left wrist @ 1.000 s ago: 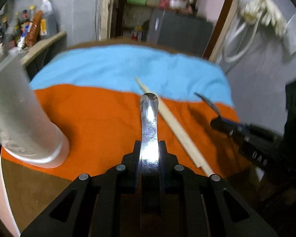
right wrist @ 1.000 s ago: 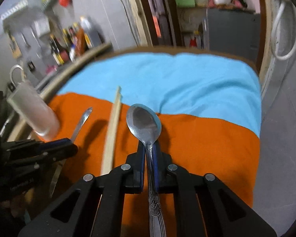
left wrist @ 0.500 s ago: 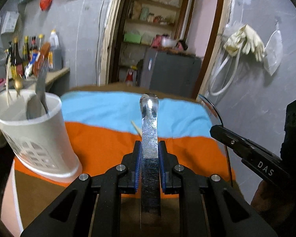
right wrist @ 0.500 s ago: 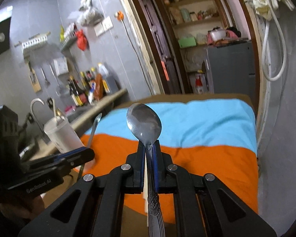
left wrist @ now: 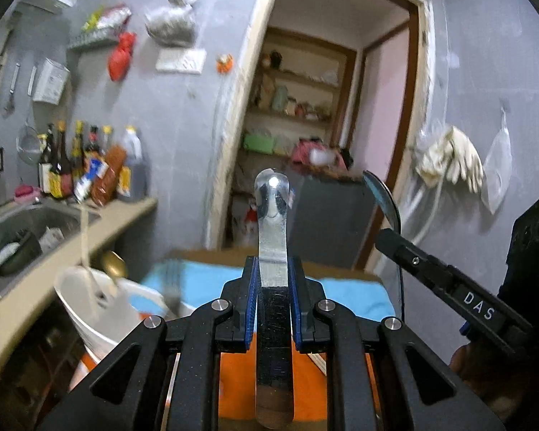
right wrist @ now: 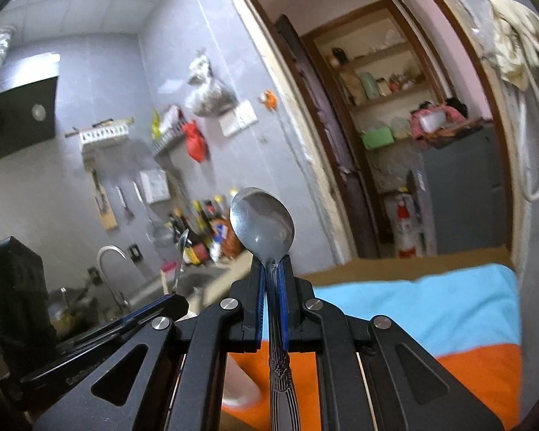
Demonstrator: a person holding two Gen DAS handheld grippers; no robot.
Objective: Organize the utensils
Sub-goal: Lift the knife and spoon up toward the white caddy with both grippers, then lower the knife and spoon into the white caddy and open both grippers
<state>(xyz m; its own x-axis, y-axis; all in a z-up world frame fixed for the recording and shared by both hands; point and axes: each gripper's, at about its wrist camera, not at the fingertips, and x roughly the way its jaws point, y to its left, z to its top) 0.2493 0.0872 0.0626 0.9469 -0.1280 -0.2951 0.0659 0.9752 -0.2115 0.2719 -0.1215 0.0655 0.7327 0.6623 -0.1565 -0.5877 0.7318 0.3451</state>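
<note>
My left gripper (left wrist: 272,280) is shut on a flat steel utensil handle (left wrist: 271,215) that points up and forward; its working end is hidden. A white utensil holder (left wrist: 100,309) with several utensils stands low at the left of the left wrist view. My right gripper (right wrist: 272,283) is shut on a steel spoon (right wrist: 262,222), bowl up, ornate handle toward the camera. The right gripper and its spoon also show at the right of the left wrist view (left wrist: 388,222). The left gripper shows at the lower left of the right wrist view (right wrist: 176,301).
The table carries an orange cloth (right wrist: 478,377) and a blue cloth (right wrist: 431,305). A sink (left wrist: 21,230) and counter with bottles (left wrist: 86,168) lie at the left. A doorway with shelves (left wrist: 305,107) is behind. Gloves (left wrist: 449,161) hang on the right wall.
Both grippers have lifted and tilted up, each keeping its utensil. The cloths have dropped low in view and the wooden stick on the table has gone out of sight.
</note>
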